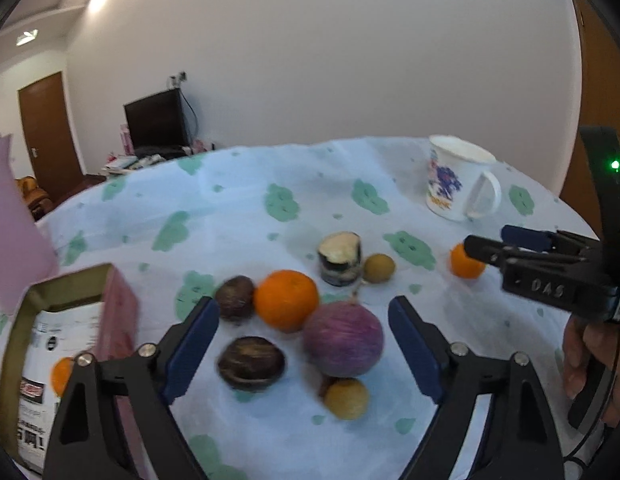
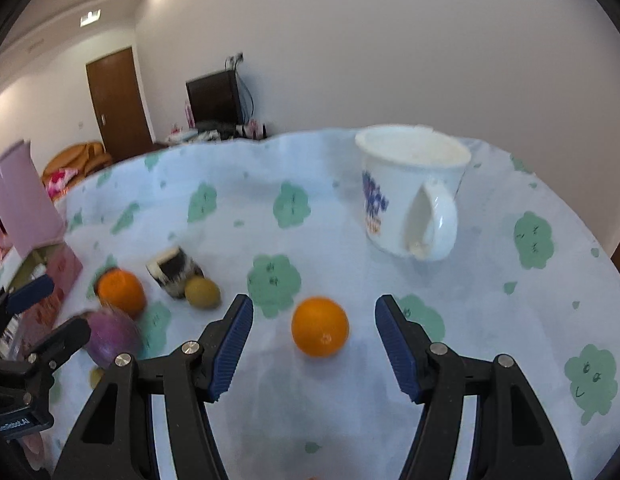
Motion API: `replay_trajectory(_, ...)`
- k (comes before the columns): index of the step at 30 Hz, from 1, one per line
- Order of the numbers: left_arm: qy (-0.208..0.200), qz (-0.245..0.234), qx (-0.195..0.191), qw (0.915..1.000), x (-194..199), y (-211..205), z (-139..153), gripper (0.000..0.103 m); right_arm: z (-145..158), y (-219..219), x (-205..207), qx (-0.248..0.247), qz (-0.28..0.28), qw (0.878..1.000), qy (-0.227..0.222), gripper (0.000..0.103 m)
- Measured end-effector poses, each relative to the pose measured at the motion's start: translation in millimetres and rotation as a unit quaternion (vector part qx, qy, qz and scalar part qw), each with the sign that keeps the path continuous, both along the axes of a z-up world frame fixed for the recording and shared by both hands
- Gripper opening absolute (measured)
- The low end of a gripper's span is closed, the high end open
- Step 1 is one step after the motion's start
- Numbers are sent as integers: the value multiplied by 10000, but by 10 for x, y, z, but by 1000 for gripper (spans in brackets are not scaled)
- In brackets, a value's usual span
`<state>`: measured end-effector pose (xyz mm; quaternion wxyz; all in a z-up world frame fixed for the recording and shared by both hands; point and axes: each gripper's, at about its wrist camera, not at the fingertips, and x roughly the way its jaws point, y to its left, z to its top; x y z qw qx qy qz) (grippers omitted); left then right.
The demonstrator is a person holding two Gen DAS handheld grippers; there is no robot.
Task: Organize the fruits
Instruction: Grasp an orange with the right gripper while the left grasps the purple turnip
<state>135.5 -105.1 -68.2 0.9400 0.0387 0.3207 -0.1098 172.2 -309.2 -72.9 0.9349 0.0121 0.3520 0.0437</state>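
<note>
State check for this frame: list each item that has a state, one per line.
left gripper: open, nothing gripped
right gripper: open, orange lying between its fingers, untouched
pink box: lid up, one orange inside
mug: upright
cut fruit piece: standing, cut face up

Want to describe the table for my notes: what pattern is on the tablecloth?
Pale blue tablecloth with green cloud shapes, clearest in the right wrist view.

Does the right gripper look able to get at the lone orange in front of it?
Probably yes: the right gripper is open, the orange lies between its fingers, nothing in between.
</note>
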Motion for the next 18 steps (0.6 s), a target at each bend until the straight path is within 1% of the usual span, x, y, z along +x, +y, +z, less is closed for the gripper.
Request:
replay_trajectory(4,116,-88,71,9999,40,-82,-60,85,-116,17,50,-33,7,9998,173,65)
replay_trajectory(8,223,-110,81,9997,88,-92,-111,79,-138,-14,96,-23,-76,9996,274,62)
replay_trajectory(11,376,-168,76,9991,132,-104,-150,74,-198,-4,162,-10,-23,9988,495,58)
replay_trajectory(12,415,-193,78,9989,142,-110,-160,73,-221,-8,186,7,-13,9983,580,52)
replay_trajectory(13,453,-217,76,9987,153,-113,-170,72,-237,-10,201,42,13,9980,636,50)
replay_trajectory(14,467,-236,58,9986,157,-114,-175,71,-261,-19,224,91,43,9974,720,49)
replay_trajectory(15,469,-249,40,9986,156,-112,-176,69,-276,-21,237,111,39,9970,768,45)
replay_trajectory(16,471,-291,15,9985,154,-114,-176,65,-293,-26,250,132,37,9966,815,40)
replay_trajectory(18,446,-360,-4,9984,141,-127,-170,58,-297,-23,250,130,44,9965,830,38)
